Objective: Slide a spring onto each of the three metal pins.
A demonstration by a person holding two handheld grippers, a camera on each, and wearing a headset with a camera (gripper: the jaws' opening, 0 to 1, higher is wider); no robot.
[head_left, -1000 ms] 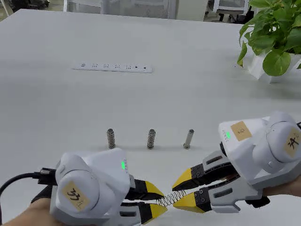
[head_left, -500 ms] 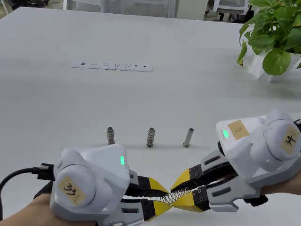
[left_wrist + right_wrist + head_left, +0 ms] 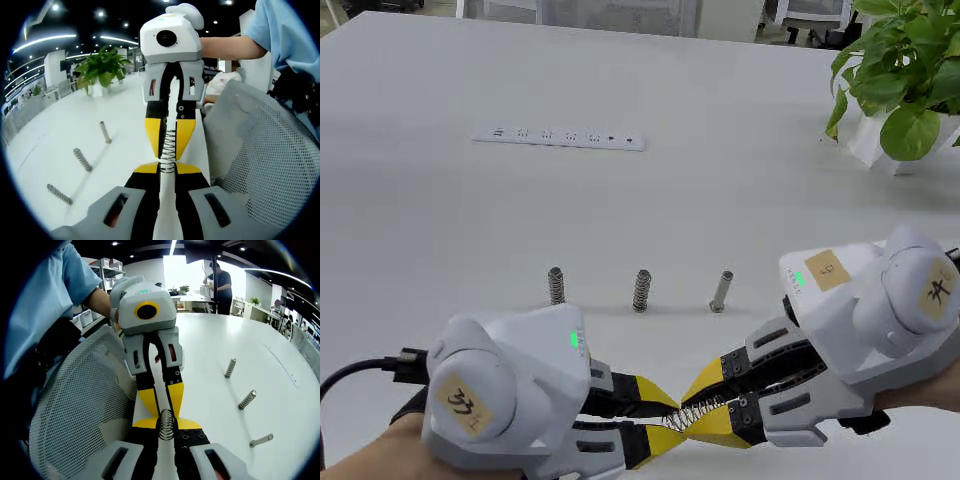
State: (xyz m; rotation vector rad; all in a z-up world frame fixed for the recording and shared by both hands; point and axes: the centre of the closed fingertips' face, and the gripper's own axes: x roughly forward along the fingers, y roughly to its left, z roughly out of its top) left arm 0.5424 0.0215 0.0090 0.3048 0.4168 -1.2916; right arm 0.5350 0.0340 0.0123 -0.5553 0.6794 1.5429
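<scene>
Spring (image 3: 685,414) hangs nearly level between your two grippers, just above the near edge of the bench (image 3: 740,190). Your left gripper (image 3: 658,421) is closed to a narrow pinch on one end of it. Your right gripper (image 3: 706,405) pinches the other end just as narrowly, so the yellow tips almost meet.

For this handover it seems best to loosen only one gripper, hold the coil near one end so its open mouth is free, and turn it upright before lowering it.

Beyond the grippers, three pins stand in a row. Your left pin (image 3: 556,285) and middle pin (image 3: 641,291) each wear a spring. Your right pin (image 3: 721,293) is bare, and is likely your target.

Farther back lies a white power strip (image 3: 558,139). At the far right, a white pot (image 3: 865,140) holds a leafy green plant (image 3: 900,70).
</scene>
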